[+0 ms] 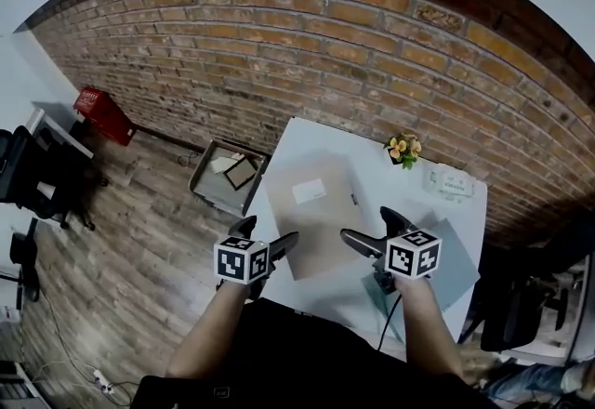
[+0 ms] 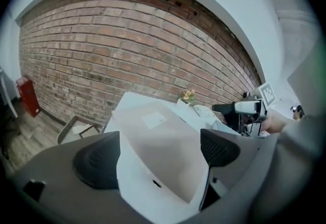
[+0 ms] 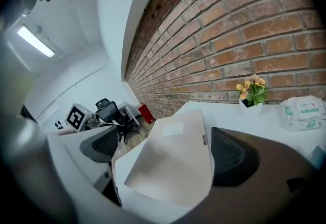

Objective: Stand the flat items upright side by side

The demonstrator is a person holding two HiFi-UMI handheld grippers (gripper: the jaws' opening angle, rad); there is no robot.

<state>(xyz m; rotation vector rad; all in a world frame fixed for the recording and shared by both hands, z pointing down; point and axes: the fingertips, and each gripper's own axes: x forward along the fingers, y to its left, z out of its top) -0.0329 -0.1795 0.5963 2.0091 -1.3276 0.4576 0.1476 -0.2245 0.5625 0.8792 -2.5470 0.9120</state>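
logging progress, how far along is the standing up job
Nothing done yet: the beige folder and grey folder both lie flat on the table. In hand: nothing; the left gripper and right gripper are open over the beige folder's near edge. Left: stand both upright side by side.

The left gripper (image 2: 158, 156) holds its two dark ribbed jaws wide apart, and a flat beige cardboard folder (image 2: 168, 136) (white label near its far end) lies on the white table (image 2: 133, 190) beyond them. Farther off, a small pot of yellow flowers (image 2: 188, 96) stands by the red brick wall (image 2: 127, 50), with the right gripper (image 2: 224, 108) to its right
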